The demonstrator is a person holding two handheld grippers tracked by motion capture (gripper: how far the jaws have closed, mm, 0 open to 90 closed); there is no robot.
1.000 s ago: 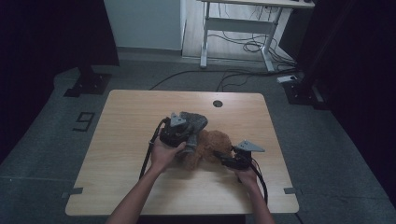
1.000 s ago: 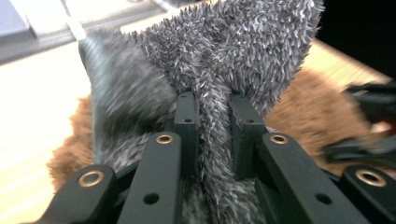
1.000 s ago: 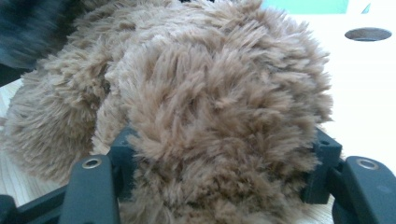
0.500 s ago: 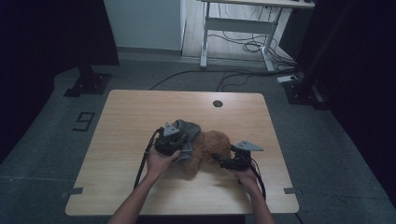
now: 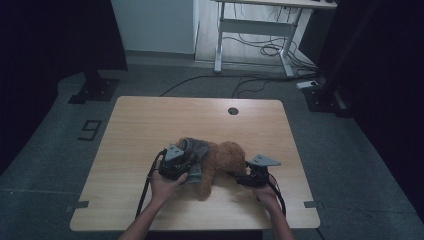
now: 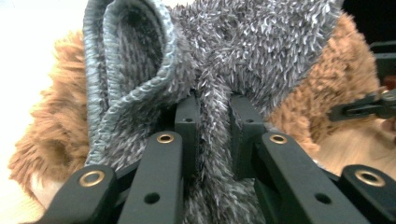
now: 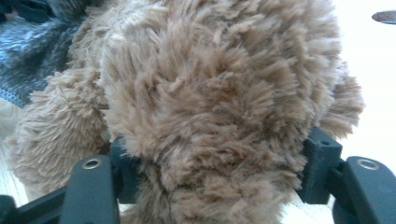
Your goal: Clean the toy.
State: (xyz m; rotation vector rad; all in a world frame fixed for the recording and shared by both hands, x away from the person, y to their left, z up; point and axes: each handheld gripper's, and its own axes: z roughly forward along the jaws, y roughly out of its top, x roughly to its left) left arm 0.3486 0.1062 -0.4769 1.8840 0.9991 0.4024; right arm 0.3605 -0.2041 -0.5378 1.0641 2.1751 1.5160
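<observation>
A brown plush toy (image 5: 226, 159) lies on the wooden table (image 5: 150, 120), near its front edge. A grey fuzzy knit garment (image 5: 198, 149) covers its left end. My left gripper (image 5: 192, 169) is shut on a fold of that garment (image 6: 243, 51), with brown fur (image 6: 60, 116) behind it. My right gripper (image 5: 237, 176) comes in from the right. Its jaws have just been closing and now press on a thick lump of the plush (image 7: 210, 84) from both sides. The grey garment (image 7: 28, 51) shows at the upper left of the right gripper view. The right gripper's jaws (image 6: 359, 109) also show at the right edge of the left gripper view.
A round cable hole (image 5: 233, 110) sits near the table's far edge. Beyond the table a white desk frame (image 5: 252, 30) stands over loose cables (image 5: 260, 50) on the floor. A black stand base (image 5: 95, 87) is at the far left and another (image 5: 325, 97) at the far right.
My left gripper has moved toward the table's near edge, taking the grey garment with it over the plush. The right gripper has stayed by the plush's right end.
</observation>
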